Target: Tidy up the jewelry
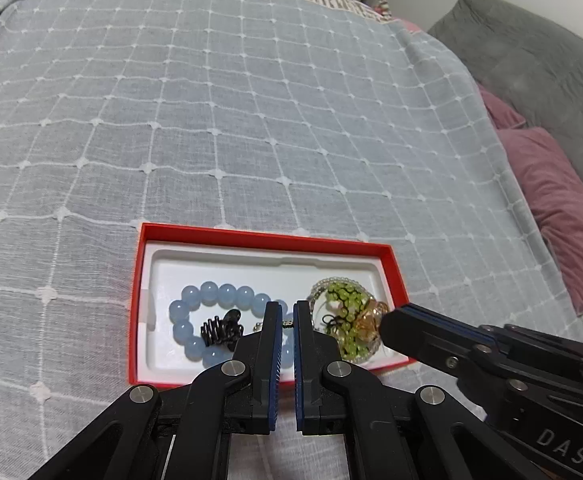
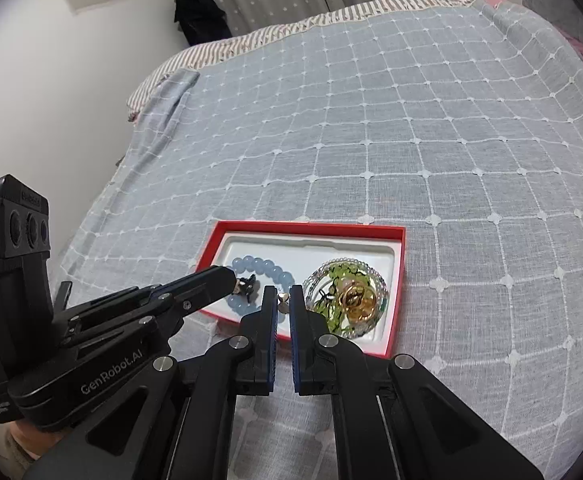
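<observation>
All the jewelry sits in the red box [image 1: 387, 268] on the bed [image 1: 251, 120], long axis crosswise: blue bead bracelet [image 1: 215, 294] left, green bead pile [image 1: 345, 300] right. Left gripper [image 1: 287, 308] and right gripper [image 2: 284, 292] are each held just above, jaws nearly together, nothing pinched.

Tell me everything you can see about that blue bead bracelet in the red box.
The blue bead bracelet is a ring of round, pale blue, glossy beads that look like glass or stone. It lies flat in the left part of the white tray inside the red box. A small black clip-like piece sits inside its loop. The gripper fingers in front hide its near side, so whether anything touches it there is unclear.
</observation>
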`<control>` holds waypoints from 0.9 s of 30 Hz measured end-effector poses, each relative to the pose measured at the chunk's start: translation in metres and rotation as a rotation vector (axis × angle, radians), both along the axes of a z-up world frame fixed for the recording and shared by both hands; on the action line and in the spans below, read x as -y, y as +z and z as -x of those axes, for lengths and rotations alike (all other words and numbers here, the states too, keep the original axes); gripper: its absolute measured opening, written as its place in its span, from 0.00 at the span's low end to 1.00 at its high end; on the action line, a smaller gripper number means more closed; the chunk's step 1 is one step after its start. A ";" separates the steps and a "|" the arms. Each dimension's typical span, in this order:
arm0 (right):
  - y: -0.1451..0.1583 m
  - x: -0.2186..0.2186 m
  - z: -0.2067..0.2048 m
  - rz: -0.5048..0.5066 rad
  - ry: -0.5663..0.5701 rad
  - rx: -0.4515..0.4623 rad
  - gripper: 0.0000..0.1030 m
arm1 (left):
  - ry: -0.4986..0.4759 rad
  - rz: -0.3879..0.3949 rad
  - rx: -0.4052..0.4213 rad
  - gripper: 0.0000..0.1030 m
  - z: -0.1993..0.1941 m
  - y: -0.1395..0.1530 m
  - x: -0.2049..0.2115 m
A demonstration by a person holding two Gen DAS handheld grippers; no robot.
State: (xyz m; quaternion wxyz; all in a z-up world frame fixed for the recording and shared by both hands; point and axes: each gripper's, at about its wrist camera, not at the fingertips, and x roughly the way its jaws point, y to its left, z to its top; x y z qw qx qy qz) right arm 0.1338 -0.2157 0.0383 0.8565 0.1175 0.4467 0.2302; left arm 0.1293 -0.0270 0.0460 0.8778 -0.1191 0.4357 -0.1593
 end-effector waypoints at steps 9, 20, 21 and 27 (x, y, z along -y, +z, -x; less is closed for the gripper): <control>-0.015 -0.002 -0.015 -0.041 -0.008 -0.063 0.06 | -0.004 0.003 -0.019 0.00 -0.009 -0.012 0.002; -0.027 -0.017 -0.025 -0.032 0.001 -0.063 0.06 | -0.004 0.004 -0.019 0.00 -0.012 -0.015 -0.002; -0.027 -0.016 -0.025 -0.034 0.000 -0.061 0.06 | -0.006 0.009 -0.020 0.01 -0.012 -0.016 -0.002; -0.025 -0.016 -0.025 -0.051 0.007 -0.049 0.06 | 0.000 0.019 -0.019 0.05 -0.009 -0.014 -0.004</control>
